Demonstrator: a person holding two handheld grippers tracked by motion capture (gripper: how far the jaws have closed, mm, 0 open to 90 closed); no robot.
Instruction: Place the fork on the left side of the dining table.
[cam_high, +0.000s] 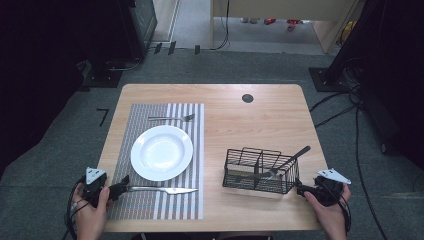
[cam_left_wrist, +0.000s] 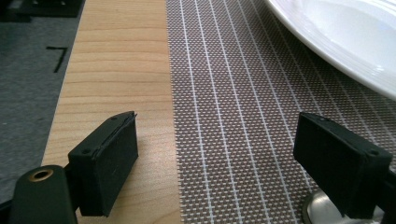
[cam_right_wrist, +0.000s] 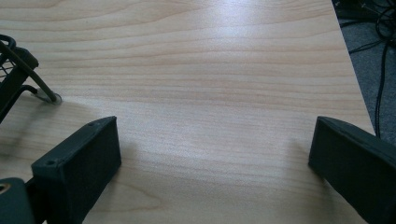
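Two handheld grippers rest at the near edge of a wooden table (cam_high: 250, 125). The left gripper (cam_left_wrist: 219, 163), jaws spread wide and holding nothing, sits at the striped placemat's (cam_high: 150, 200) near-left corner, the knife's (cam_high: 165, 189) handle end just beside one jaw. A white plate (cam_high: 161, 152) lies on the mat between that knife and a fork (cam_high: 172, 118) on its far side. The right gripper (cam_right_wrist: 215, 163), likewise wide open and empty over bare wood, sits just beside a black wire caddy (cam_high: 250, 172), where a utensil (cam_high: 290, 160) leans out.
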